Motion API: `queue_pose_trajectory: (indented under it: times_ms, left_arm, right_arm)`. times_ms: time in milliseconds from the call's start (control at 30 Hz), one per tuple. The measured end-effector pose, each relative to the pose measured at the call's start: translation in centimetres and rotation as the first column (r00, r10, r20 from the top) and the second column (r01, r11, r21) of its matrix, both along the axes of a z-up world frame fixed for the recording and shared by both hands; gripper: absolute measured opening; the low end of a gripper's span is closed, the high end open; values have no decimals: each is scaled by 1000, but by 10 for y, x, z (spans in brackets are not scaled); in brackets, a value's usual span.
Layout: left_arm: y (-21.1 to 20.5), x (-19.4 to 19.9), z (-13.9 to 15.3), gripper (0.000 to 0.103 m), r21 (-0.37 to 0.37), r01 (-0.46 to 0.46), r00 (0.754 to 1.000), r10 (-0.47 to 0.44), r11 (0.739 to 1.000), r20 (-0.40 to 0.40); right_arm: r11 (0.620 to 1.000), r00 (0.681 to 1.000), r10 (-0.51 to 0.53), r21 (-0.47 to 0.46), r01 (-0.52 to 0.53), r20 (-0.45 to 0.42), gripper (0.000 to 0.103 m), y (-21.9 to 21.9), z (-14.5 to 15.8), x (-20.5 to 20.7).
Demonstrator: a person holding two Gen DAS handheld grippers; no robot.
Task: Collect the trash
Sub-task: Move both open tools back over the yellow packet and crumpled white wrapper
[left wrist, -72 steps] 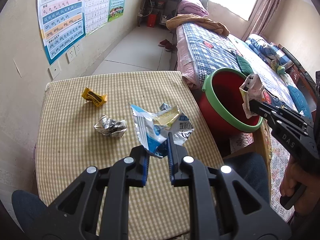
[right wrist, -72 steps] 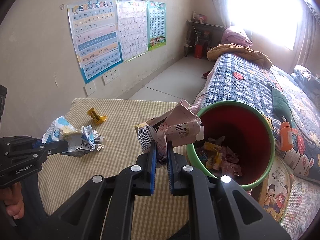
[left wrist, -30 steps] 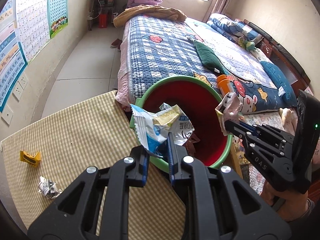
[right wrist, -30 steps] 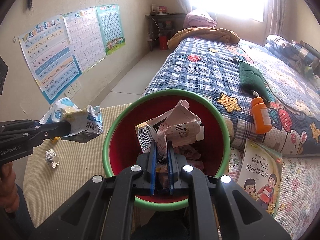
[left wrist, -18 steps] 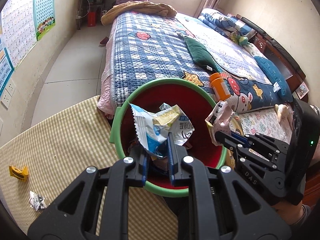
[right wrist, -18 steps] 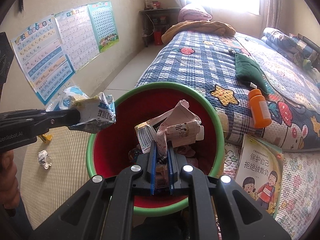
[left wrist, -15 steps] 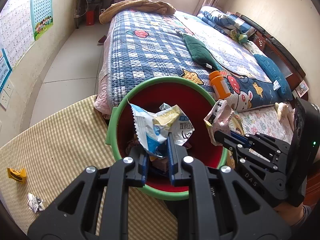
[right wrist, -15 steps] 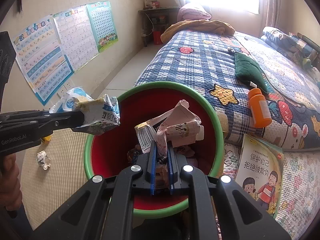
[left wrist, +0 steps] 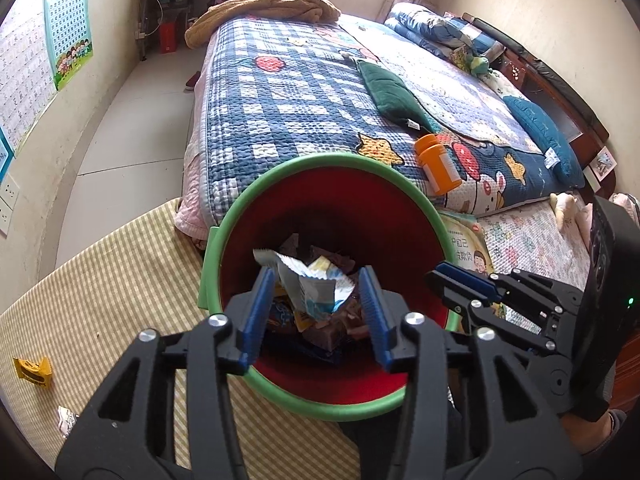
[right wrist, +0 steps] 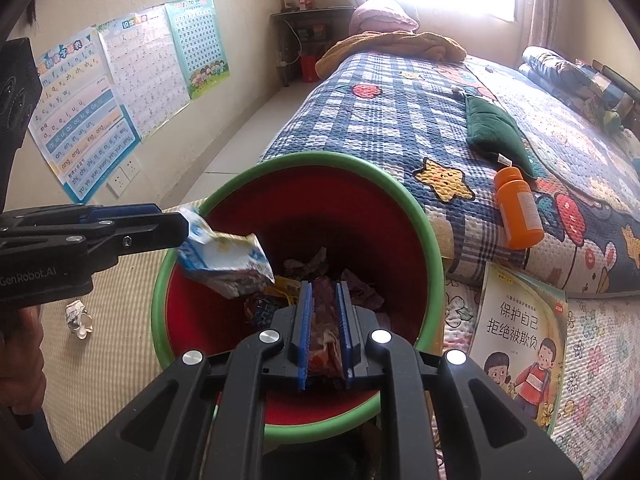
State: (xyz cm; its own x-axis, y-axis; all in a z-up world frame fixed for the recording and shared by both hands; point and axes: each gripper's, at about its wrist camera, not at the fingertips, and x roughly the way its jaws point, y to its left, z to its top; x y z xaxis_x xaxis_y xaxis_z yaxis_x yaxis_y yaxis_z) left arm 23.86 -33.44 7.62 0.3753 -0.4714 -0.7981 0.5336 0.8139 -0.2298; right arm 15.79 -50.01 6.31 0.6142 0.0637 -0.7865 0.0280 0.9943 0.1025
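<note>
Wrappers tumble into the red plastic bucket with the green rim [left wrist: 224, 258] beside the bed. The left gripper [left wrist: 316, 312] has just spread its blue jaws, and the crumpled blue-and-white snack bag [left wrist: 316, 284] it carried drops free between them. The right gripper [right wrist: 325, 326] has parted only slightly; its pink-and-white paper wrapper is gone, seemingly into the bucket. A yellow wrapper [left wrist: 34, 372] and a silvery crumpled scrap [right wrist: 78, 318] remain on the checked tablecloth [left wrist: 120, 280].

The bin [left wrist: 280, 172] floor is hidden under trash, its near rim by the grippers. At 8 o'clock, a scrap [left wrist: 66, 420] is cut by the edge.
</note>
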Motion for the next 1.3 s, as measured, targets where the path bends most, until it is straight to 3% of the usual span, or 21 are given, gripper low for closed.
queue_pose_trajectory:
  times_ms: [100,200,267,300,400,433,567,933,1300]
  left_arm:
    - [7,1,6,66,-13,-21,1000,21,1000,13]
    - [18,1,13,78,-28,-46,999,47,999,21]
    - [25,-1,18,87,-33,-68,997,70,997,36]
    - [30,-3,21,92,-36,-80,996,82,996,43]
    - [44,-8,27,97,-39,-111,992,113,993,53]
    - [49,-10,28,97,-40,-120,991,122,992,55]
    - [73,-23,34,97,-43,-143,988,146,989,60]
    - [170,-71,37,97,-39,-266,961,268,963,62]
    - [274,-113,28,97,-39,-436,899,437,899,32]
  right_arm:
    - [1000,1000,-1,2,1,7,30,1,2,-2]
    - [1000,1000,-5,2,5,15,45,2,6,-5]
    - [1000,1000,-8,-1,8,21,61,3,10,-8]
    - [1000,1000,-8,-2,8,24,63,4,12,-10]
    - [1000,999,-6,-6,6,32,71,9,19,-15]
    - [1000,999,-7,-10,8,38,78,12,22,-18]
    - [1000,998,-3,-18,4,59,88,23,35,-27]
    - [995,991,93,-34,-90,100,96,89,60,-51]
    - [971,968,239,-31,-237,79,96,182,49,-62]
